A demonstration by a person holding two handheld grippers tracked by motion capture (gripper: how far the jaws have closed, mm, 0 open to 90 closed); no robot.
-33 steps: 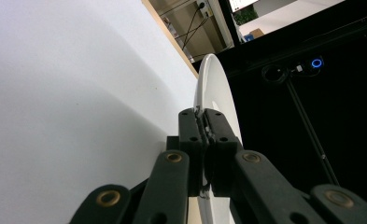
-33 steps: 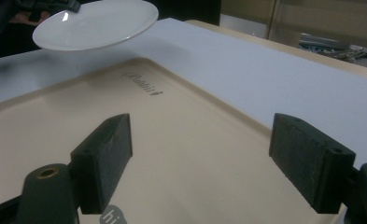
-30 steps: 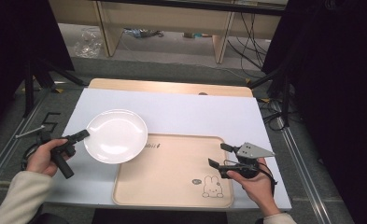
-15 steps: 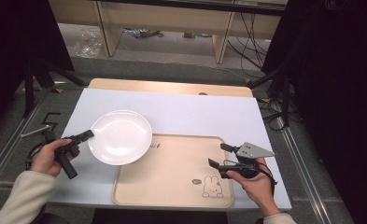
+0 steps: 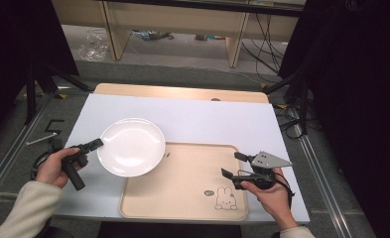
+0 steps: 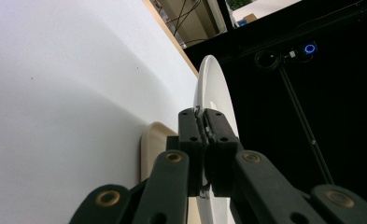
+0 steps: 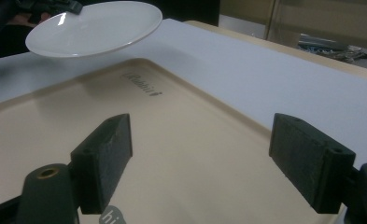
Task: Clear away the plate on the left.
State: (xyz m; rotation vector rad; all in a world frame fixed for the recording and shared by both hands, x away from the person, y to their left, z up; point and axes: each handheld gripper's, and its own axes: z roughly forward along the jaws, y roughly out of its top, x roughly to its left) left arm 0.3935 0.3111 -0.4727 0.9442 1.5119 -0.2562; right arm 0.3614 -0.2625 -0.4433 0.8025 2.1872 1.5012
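While L claw point(image 5: 97, 144) stays clamped on plate point(image 5: 131, 147) rim, we keep it level, lower slow onto tray point(image 5: 182, 183); R claw point(image 5: 234, 165) apart, idle.

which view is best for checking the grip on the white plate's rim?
The left gripper view: the left hand-held gripper has its jaws shut on the white plate rim, seen close and edge-on. The high view shows the whole plate over the tray corner, the grip small. The right gripper view shows the plate raised above the tray, the grip partly cropped.
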